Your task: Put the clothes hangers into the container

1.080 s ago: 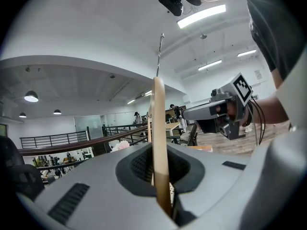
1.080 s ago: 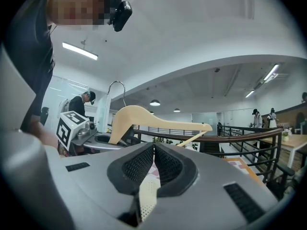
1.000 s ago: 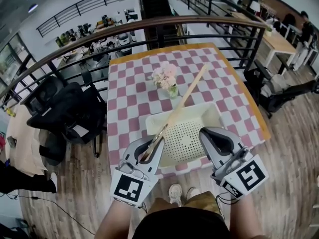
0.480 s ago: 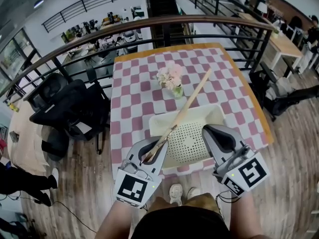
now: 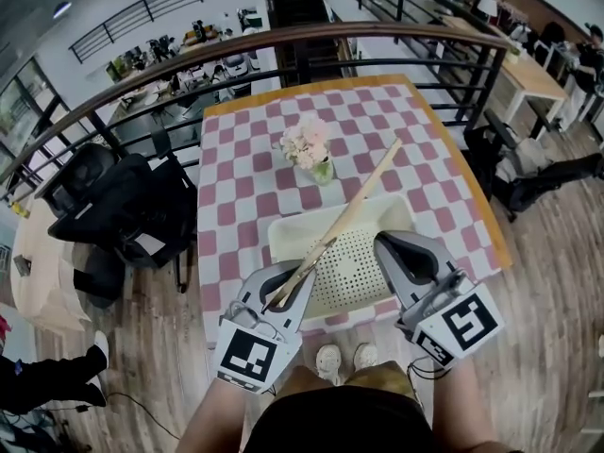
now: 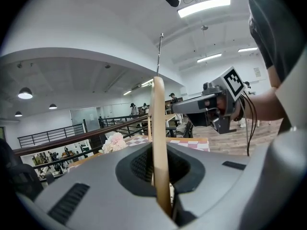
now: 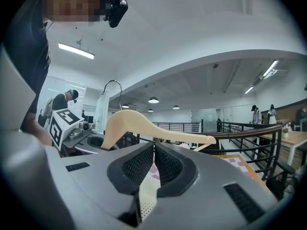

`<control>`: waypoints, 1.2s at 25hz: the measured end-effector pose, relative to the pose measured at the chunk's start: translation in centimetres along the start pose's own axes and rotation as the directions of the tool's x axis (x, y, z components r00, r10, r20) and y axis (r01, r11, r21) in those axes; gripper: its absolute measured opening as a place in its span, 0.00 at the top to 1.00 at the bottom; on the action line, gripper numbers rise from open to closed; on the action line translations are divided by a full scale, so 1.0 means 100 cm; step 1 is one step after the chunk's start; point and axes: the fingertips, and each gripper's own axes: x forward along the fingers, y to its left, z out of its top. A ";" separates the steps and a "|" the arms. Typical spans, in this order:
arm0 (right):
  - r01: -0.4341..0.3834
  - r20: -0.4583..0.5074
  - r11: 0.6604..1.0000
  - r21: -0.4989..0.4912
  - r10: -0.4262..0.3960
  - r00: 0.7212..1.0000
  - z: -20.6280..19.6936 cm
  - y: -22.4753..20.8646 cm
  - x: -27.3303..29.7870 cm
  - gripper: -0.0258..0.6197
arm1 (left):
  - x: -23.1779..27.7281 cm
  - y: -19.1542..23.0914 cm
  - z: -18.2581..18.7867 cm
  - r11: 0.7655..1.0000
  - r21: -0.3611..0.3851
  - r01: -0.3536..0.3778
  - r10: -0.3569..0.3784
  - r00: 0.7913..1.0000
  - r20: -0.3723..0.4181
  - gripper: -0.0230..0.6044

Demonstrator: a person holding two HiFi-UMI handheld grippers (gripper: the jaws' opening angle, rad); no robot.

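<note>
Here we see a square table under a pink-and-white checked cloth, with an orange edge showing along its far and right sides and a curved dark rail behind it. On the near part of the cloth sits the container, a shallow, rectangular white plastic tray with rounded corners and a floor dotted with fine holes. We hold two smooth grey grippers over its near side. The left gripper has its jaws clamped on one end of the hanger, the dimpled black pads pressing the wood from both sides. The right gripper has its jaws together with nothing between them, only a thin slit left between the textured pads. The hanger is pale, smooth wood, flat and gently curved, with a hump in the middle. It slants up and away from the left gripper, above the container without resting in it, and its free end reaches past the far rim over the cloth. Beyond the tray stands a small glass vase of pale pink flowers. A thin metal hook curls up from the hanger's hump.
</note>
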 end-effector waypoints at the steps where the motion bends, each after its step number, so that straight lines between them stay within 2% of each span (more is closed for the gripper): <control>1: -0.005 -0.003 1.000 -0.003 0.005 1.000 0.000 -0.001 0.000 0.91 | 0.002 -0.002 -0.001 1.000 -0.001 0.000 0.000 1.000 -0.012 0.94; 7: -0.039 -0.002 0.999 -0.028 0.039 0.999 0.005 -0.009 -0.001 0.91 | 0.012 -0.007 -0.008 1.000 -0.008 -0.002 0.001 0.998 -0.061 0.94; 13: -0.051 -0.003 0.999 -0.011 0.051 0.999 0.003 -0.020 -0.007 0.91 | 0.022 -0.017 -0.017 1.000 -0.025 -0.003 0.000 0.994 -0.111 0.94; 20: -0.071 -0.008 0.997 -0.017 0.071 0.997 0.001 -0.022 -0.008 0.91 | 0.028 -0.021 -0.023 0.999 -0.046 -0.016 0.010 0.991 -0.131 0.94; 30: -0.088 -0.024 0.996 -0.024 0.087 0.996 -0.005 -0.024 -0.006 0.91 | 0.042 -0.025 -0.041 0.998 -0.063 0.007 -0.021 0.977 -0.214 0.94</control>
